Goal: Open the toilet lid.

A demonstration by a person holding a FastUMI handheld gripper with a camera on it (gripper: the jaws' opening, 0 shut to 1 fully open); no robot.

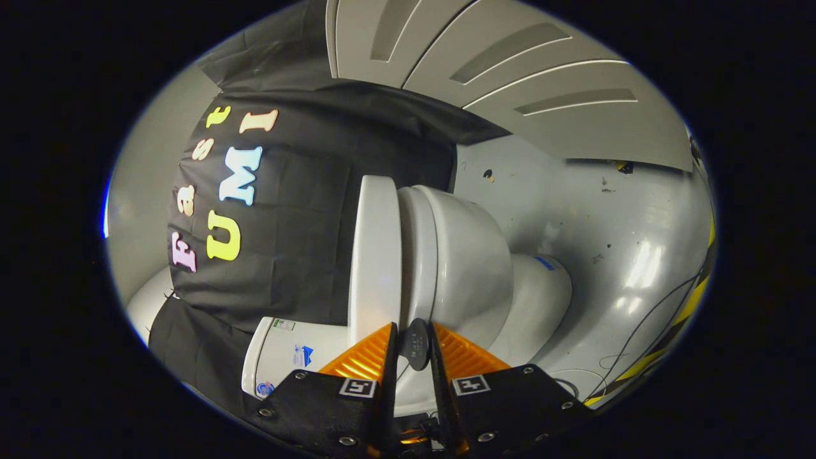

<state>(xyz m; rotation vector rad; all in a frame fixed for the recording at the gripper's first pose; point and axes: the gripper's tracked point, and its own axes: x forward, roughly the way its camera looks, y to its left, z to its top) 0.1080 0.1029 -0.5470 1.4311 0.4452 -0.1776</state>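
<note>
Just ahead of the gripper [413, 338]: white toilet [459, 255], view rolled sideways; toilet lid [375, 248] closed flat on the seat, its rim edge facing the fingers. Fingers nearly together with a narrow gap, tips at the lid-seat seam; whether they pinch anything cannot be told. Beside bowl: open grey floor [605, 255], loose cables [644, 344]. Behind: tank [287, 350], black cloth wall [287, 255]

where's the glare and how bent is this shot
Gripper view: bright glare streaks on the glossy floor beyond the toilet; fisheye bows the ceiling panels and rolls the scene sideways; lid evenly lit and sharp; claw nearly shut around a small dark tab, in dimmer light.
</note>
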